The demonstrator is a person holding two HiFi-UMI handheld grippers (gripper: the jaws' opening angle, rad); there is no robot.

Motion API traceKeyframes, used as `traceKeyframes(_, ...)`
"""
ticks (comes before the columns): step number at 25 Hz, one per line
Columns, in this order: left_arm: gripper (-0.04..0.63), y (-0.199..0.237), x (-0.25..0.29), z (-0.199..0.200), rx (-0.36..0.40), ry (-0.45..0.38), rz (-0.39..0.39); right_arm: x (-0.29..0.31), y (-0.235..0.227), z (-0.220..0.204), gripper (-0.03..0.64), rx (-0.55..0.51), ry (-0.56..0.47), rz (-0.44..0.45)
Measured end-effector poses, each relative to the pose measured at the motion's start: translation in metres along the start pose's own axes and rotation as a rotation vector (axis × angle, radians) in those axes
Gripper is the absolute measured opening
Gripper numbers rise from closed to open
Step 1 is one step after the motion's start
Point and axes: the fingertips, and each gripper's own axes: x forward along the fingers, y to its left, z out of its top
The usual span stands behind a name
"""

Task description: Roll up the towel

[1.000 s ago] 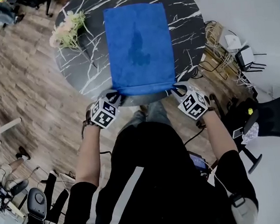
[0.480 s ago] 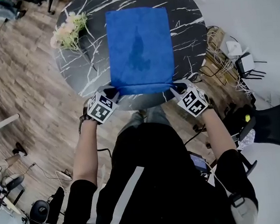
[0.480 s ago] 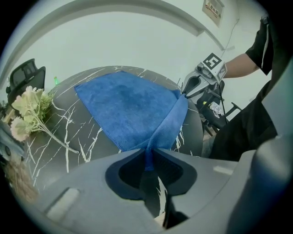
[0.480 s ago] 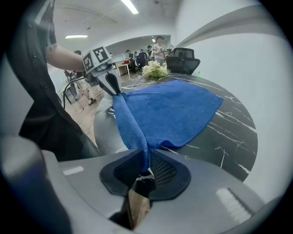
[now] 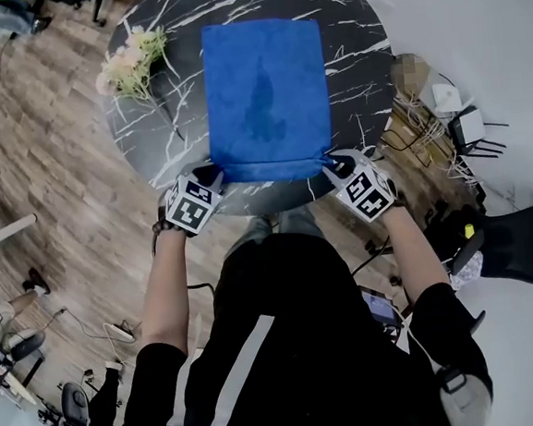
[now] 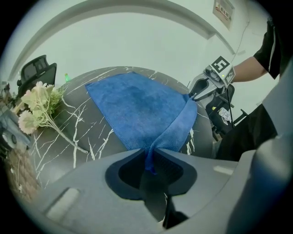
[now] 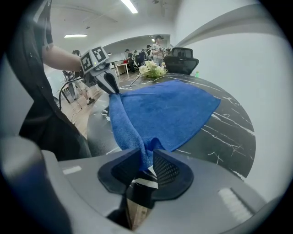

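Left claw (image 5: 214, 177): narrow, pinched on the near left corner of the towel (image 5: 265, 87); the cloth ran straight up out of its pads.
Right claw (image 5: 337, 165): its jaws had just been opening a little, yet the near right corner was between the pads and looked to be gripped by them.
Towel: spread flat on the worktop (image 5: 347, 24), stretching away ahead of both claws. Its near edge was slung between them, lifted and curled over on itself.
Flowers (image 5: 129, 64): ahead of the left claw and out to its left, beside the towel's far corner and apart from it.
Just changed: compared with a second ago, both claws sat slightly further in over the worktop's rim, and the near edge had been carried with them.
Meaning: judged from this, the first turn of the roll was only just being formed, and nearly the whole towel lay unrolled.
Risk: a slackening right grip could drop that corner early and leave the roll skewed.
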Motion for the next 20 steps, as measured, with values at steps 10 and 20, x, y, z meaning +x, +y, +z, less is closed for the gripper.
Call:
traceKeyframes(10, 0.069, 0.013, -0.007, 0.006, -0.081, -0.072, 0.098, -0.002, -0.019, 0.004, 0.169, 0.101, -0.031, -0.069)
traceKeyframes(20, 0.075, -0.031, -0.035, 0.013, 0.099, -0.18, 0.054, -0.023, -0.001, 0.019, 0.167, -0.007, -0.099, -0.14)
